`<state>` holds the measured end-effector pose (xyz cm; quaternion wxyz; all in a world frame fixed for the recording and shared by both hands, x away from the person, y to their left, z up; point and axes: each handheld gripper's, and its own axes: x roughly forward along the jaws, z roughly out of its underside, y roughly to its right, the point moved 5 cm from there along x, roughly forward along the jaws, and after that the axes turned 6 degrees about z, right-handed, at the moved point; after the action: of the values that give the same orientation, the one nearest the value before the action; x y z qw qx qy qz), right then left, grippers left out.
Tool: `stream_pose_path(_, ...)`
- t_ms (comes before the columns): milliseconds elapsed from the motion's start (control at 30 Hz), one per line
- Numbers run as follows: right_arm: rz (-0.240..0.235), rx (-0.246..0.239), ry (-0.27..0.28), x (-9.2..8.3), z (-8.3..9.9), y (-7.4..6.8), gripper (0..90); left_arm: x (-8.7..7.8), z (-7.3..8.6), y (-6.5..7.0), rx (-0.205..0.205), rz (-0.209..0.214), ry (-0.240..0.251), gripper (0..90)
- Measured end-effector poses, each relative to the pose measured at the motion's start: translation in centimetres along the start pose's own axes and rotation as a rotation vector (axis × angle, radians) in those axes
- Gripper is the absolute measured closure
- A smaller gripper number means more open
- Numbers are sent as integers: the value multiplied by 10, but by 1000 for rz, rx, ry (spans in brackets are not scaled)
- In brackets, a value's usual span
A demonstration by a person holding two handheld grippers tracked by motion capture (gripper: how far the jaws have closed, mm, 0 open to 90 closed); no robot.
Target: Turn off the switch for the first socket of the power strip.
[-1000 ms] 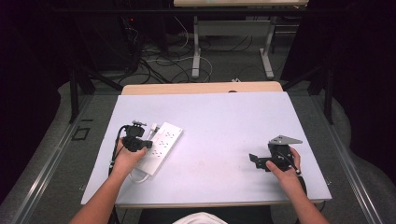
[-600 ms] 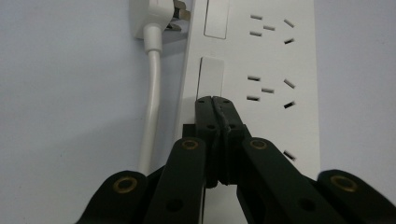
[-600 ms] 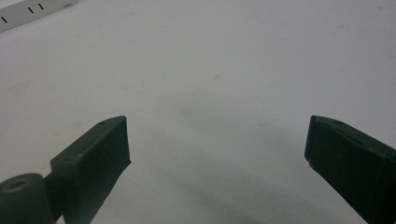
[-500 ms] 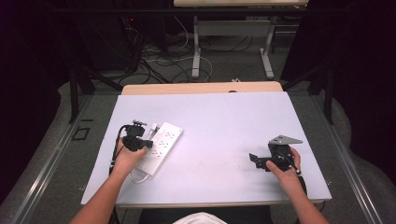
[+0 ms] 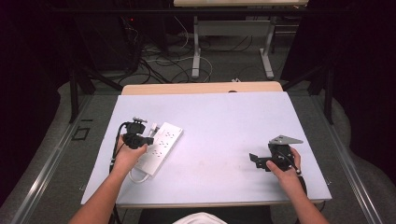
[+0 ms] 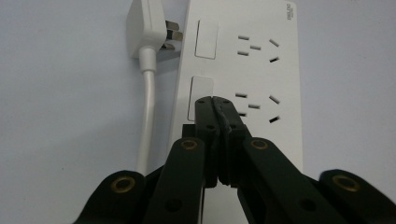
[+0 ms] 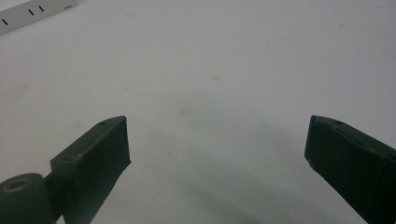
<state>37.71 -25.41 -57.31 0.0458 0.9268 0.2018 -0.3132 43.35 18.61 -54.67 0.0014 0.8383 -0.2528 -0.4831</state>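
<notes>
A white power strip (image 5: 162,143) lies on the left part of the pale table (image 5: 219,121), and its white plug (image 6: 145,28) rests on the table beside its far end. My left gripper (image 5: 148,140) is over the strip with its jaws shut and nothing between them. In the left gripper view its tips (image 6: 213,100) sit by the nearer rocker switch (image 6: 198,91); whether they touch it I cannot tell. My right gripper (image 5: 253,158) rests low at the right of the table. It stands wide open (image 7: 217,135) over bare tabletop.
The strip's white cord (image 6: 147,107) runs along its left side, and a loop of it (image 5: 135,176) lies near the table's front edge. A wooden tabletop (image 5: 201,87) adjoins the far edge. Cables (image 5: 159,60) and table legs stand on the floor beyond.
</notes>
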Motion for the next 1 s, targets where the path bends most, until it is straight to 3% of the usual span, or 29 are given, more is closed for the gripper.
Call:
stream_pose_path(267, 1, 5, 1, 0, 0, 0, 60, -7, -5, 6, 22, 18, 14, 849)
stream_pose_path(567, 0, 8, -1, 0, 0, 0, 61, -16, -10, 17, 38, 36, 73, 781)
stream_pose_path(1000, -1, 14, 0, 0, 0, 0, 61, -31, -13, 28, 107, 49, 135, 638)
